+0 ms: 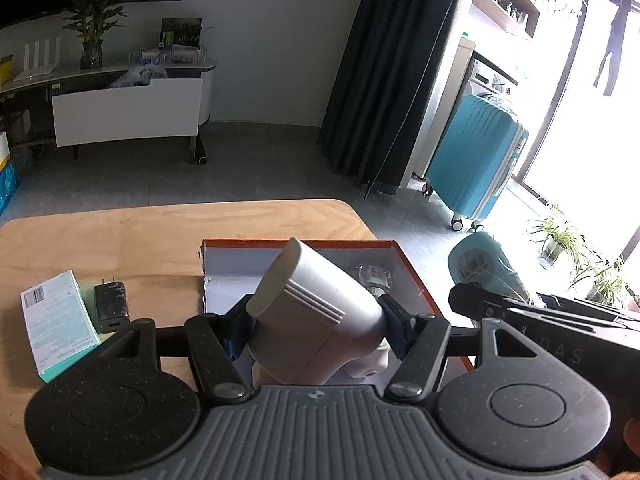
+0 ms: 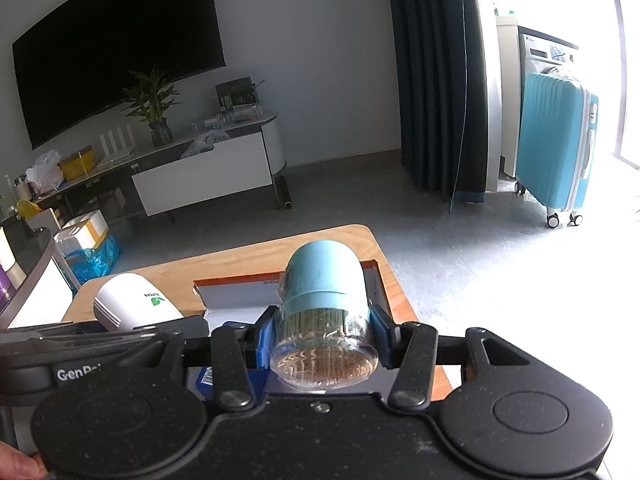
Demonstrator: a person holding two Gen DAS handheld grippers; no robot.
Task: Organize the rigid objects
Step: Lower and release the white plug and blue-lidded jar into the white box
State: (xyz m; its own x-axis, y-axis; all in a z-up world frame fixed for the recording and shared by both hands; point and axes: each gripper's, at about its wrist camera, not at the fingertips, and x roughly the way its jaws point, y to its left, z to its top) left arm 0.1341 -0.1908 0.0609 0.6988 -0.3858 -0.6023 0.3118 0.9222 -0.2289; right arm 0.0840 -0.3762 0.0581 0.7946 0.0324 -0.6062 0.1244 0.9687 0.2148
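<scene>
Pale wood makes up the worktop [image 1: 120, 248], and on it lies an open shallow box [image 1: 304, 245] with an orange rim and a white inside. The left gripper [image 1: 316, 320] has its jaws closed on a white plastic device [image 1: 316, 304] with three raised ribs along its side; the blue pads [image 1: 394, 320] press on its flanks and it hangs tilted above the near half of the box, its rounded flat end pointing up and away. The right wrist view shows the same device [image 2: 132, 304] from its other side, bearing a small green mark. The right gripper [image 2: 322, 338] has its jaws clamped on a toothpick jar [image 2: 326, 320] with a light blue cap and a clear body packed with wooden sticks; the jar lies tipped with its clear base toward the camera and its cap pointing away, held above the right part of the box [image 2: 240, 280]. Inside the box, near its far right corner, rests a small clear and silvery item [image 1: 374, 276] too blurred to name. To the left of the box on the worktop lie a black plug adapter [image 1: 112, 306] and, just beside it, a light green carton [image 1: 58, 324] with a barcode. A blue item [image 2: 206, 378] shows under the right gripper's left finger. Beyond the worktop stand a turquoise suitcase [image 1: 476, 160], a dark curtain [image 1: 384, 72] and a low white cabinet [image 1: 128, 108] carrying a potted plant [image 1: 94, 24].
</scene>
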